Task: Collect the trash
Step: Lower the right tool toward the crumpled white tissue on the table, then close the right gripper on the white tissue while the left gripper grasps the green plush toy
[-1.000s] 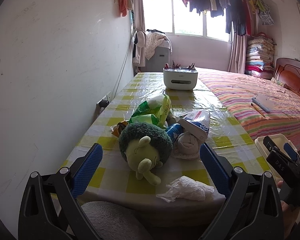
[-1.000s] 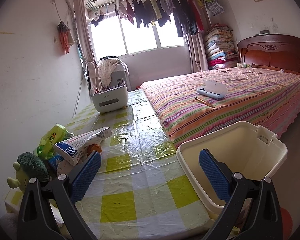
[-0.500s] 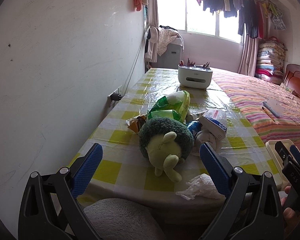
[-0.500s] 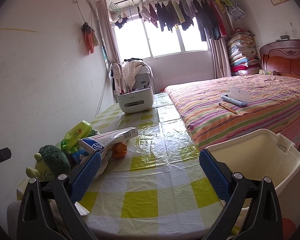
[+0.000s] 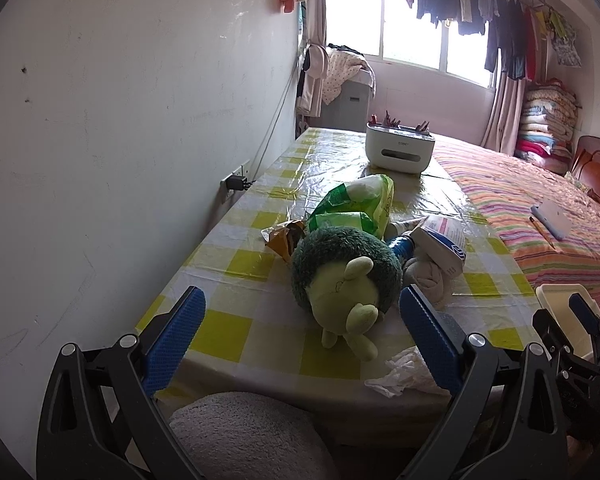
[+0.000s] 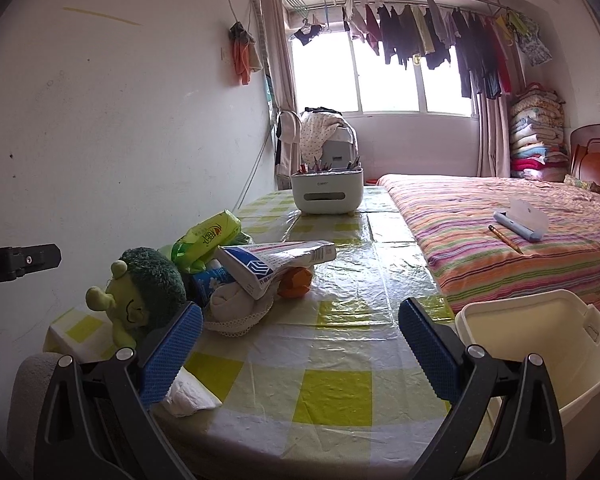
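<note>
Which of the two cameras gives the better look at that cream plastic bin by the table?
The right wrist view: the bin shows its open mouth, rim and inner walls. The left wrist view catches only a corner of the bin, mostly hidden behind the other tongs.

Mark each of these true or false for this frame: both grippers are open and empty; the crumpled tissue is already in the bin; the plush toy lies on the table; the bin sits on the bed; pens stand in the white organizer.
1. Both the left gripper and the right gripper are open and empty. True.
2. The crumpled tissue is in the cream bin. False: it lies on the table's near edge.
3. The green plush toy lies on the checked table. True.
4. The bin sits on the bed. False: it stands beside the table's corner, below the bed.
5. Pens stand in the white organizer. True.
</note>
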`<state>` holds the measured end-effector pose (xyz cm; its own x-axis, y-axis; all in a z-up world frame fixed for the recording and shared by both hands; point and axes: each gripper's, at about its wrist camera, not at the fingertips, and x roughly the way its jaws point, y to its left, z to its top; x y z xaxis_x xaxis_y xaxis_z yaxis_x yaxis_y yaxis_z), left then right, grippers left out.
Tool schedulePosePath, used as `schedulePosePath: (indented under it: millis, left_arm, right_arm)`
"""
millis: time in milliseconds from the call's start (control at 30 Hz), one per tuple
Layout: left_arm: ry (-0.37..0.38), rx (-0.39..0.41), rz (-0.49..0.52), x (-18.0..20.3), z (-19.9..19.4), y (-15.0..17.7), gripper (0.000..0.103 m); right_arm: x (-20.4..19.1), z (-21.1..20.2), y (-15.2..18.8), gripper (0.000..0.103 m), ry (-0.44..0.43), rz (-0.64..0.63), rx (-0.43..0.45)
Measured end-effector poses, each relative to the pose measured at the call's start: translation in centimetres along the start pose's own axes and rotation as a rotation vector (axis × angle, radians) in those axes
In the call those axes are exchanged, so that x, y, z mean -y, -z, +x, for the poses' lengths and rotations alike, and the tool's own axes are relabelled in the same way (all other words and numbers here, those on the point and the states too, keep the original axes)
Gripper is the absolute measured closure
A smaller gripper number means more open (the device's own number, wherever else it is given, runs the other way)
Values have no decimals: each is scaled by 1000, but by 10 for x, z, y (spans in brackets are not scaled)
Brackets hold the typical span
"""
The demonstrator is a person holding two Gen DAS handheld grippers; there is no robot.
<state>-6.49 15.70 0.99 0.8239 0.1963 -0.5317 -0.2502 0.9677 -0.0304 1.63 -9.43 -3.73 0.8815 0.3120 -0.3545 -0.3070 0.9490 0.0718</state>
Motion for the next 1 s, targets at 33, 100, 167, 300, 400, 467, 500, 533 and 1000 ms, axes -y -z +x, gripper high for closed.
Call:
schedulePosePath:
  millis: [33,100,167,300,400,467,500,533,1000]
  left_arm:
    - [-6,-2,3,0,0,-1,7]
    - [-15,3,0,0,-1,-2,7]
    - [-19,8,-8,-2,-3,-3,7]
    - [-21,8,-25,-10,-5,-5,7]
    - [-36,12,-29,-13,-3,-6,7]
    - [-39,10,-32,-15,-2,-5,7]
    - [-41,10,-35,-17,-2,-5,7]
    - [-43,11,-40,-18,-2,-5,7]
    - [-41,7,-59,-26,0,-4,7]
  right_arm:
    - [0,0,0,7,-8,-1,-2]
    - [-1,1,1,7,-29,-12,-9]
    - [-4,1,2,7,-74,-22,-16]
    - [-21,-2,5,7,-99,-100,-17]
    - [-43,0,12,7,-228,-194,-55]
    - [-59,8,19,7,-323,-251,-125]
    - [-67,11,23,8,-344,-282,-151]
    - [-73,14,25,8,-363,-308,-173]
    - [-95,58,32,40,-491,-413,-363]
